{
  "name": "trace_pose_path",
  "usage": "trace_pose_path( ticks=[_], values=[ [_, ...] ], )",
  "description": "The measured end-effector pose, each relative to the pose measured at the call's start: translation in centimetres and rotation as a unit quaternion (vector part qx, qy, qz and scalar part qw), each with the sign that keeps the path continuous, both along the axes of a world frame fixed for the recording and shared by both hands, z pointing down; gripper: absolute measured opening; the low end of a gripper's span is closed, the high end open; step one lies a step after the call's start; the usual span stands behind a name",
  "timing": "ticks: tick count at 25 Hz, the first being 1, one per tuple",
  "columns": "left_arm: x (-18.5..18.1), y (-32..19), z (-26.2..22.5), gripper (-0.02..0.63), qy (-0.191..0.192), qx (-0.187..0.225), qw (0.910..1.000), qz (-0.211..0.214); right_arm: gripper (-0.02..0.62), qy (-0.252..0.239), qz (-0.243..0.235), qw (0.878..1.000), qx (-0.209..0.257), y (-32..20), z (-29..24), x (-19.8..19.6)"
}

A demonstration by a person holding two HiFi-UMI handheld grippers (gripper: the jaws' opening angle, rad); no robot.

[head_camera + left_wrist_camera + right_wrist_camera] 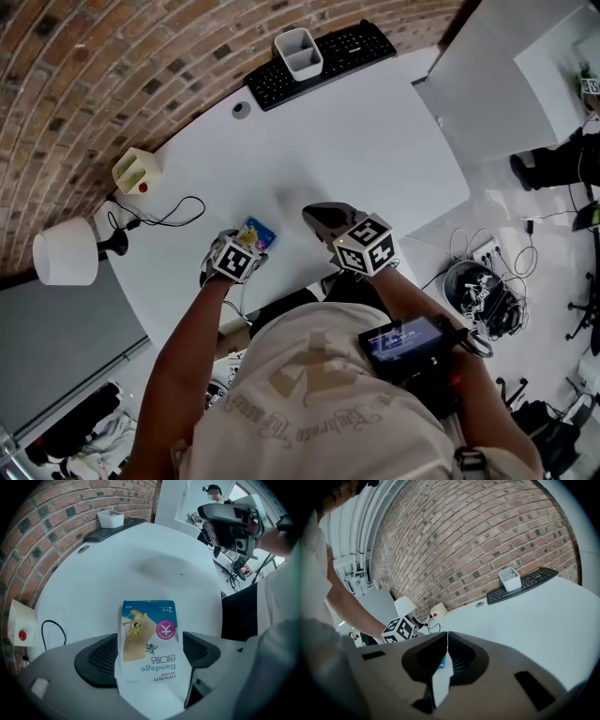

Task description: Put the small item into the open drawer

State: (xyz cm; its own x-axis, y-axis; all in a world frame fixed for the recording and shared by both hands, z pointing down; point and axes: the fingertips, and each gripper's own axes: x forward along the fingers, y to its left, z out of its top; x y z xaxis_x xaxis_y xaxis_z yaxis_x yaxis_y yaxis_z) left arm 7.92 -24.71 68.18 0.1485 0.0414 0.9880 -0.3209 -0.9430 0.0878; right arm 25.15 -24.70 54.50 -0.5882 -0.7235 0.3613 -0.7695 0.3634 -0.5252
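Observation:
A small blue and white bandage box is held flat between the jaws of my left gripper, low over the near part of the white table. In the left gripper view the box fills the gap between the two dark pads, which press on its long sides. My right gripper hovers just right of it, shut with nothing in it. In the right gripper view, the right gripper's jaws meet at the tips. No drawer shows in any view.
A black keyboard with a white bin on it lies at the table's far edge. At the left stand a cream box with a red button, a black cable and a white lamp. Cables and gear crowd the floor at right.

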Motion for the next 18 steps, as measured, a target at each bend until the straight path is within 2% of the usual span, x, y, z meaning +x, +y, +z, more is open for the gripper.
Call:
trace_pose_path(
  ticks=[6, 18],
  values=[
    [-0.1, 0.1, 0.8, 0.411, -0.012, 0.001, 0.9999, 0.000, 0.006, 0.000, 0.004, 1.000, -0.008, 0.0, 0.5, 0.6],
    [-0.8, 0.0, 0.4, 0.385, -0.011, 0.014, 0.9997, -0.015, 0.006, -0.003, -0.015, 1.000, -0.009, -0.8, 0.6, -0.4]
  ],
)
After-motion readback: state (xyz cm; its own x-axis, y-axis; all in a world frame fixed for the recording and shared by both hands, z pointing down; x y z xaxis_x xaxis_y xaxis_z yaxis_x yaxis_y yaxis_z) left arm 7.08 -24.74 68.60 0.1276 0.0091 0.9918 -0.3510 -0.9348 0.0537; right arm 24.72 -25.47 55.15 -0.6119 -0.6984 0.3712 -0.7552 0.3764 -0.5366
